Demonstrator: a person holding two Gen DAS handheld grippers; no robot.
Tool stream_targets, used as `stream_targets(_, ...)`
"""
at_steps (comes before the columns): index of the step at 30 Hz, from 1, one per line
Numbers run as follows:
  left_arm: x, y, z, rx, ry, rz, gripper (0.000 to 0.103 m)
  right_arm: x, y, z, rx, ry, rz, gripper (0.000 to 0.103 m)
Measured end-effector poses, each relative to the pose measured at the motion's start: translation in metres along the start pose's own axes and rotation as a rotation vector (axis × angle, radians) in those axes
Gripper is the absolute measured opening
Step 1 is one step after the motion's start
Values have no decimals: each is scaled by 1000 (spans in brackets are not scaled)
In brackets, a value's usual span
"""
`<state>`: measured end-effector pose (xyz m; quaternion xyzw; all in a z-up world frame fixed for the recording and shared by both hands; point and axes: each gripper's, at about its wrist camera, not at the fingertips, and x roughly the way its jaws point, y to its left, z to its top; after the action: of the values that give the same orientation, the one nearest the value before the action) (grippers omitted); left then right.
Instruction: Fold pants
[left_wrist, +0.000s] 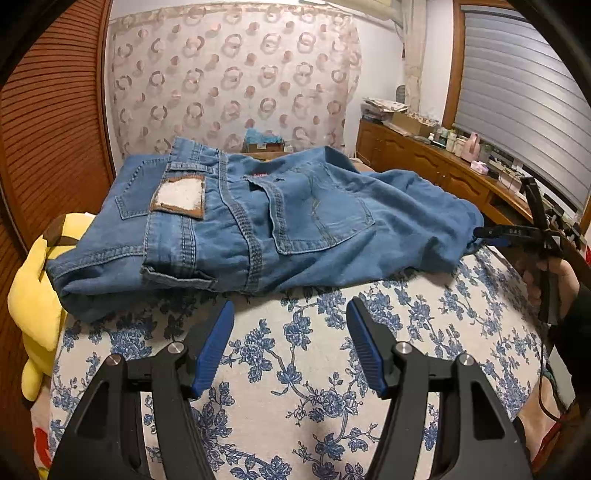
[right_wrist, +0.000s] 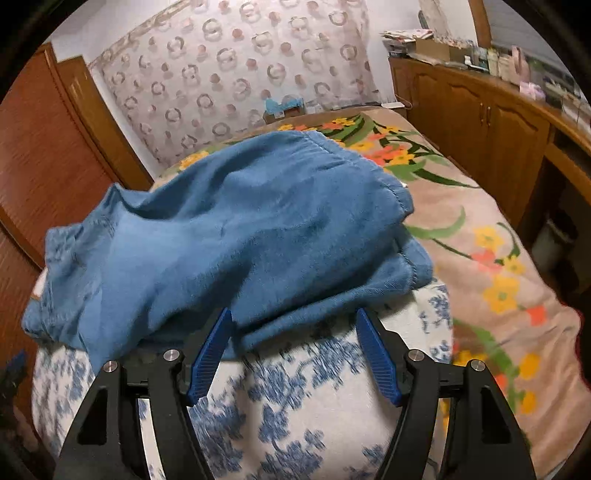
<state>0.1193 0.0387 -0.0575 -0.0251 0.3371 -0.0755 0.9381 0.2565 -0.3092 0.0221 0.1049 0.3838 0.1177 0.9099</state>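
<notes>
Blue denim pants (left_wrist: 258, 221) lie folded across a blue-flowered white cloth (left_wrist: 314, 369), waistband and leather patch to the left. My left gripper (left_wrist: 290, 308) is open and empty, just in front of the pants' near edge. My right gripper (right_wrist: 293, 317) is open, its fingertips at the near edge of the pants' leg end (right_wrist: 240, 240), holding nothing. In the left wrist view the right gripper (left_wrist: 491, 236) shows at the pants' right end.
A yellow plush toy (left_wrist: 37, 295) lies at the cloth's left edge. A floral blanket (right_wrist: 498, 258) covers the bed to the right. Wooden cabinets (right_wrist: 480, 122) with clutter run along the right wall. A wooden door (left_wrist: 48, 129) stands at left.
</notes>
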Motion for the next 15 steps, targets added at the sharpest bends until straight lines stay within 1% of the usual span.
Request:
stream_targets(5,6,8,2,-14,7,8,64,16,-5,9,36,-27,-14,72)
stream_targets(7,8,15,6,-12,4,27,64,21,-6,8,47,-33,-36,72)
stream_targets(11,13,34,16,-7,2,63,64,30,-5,1,27,-57,-93,72)
stream_targets(13,17,45,21,-11,4,78,64,33,-4,0,17,-54,-108,72)
stream_targets(15,20,55,25,-20,13,69,64,35,-11,-3,18,-53,-111,72)
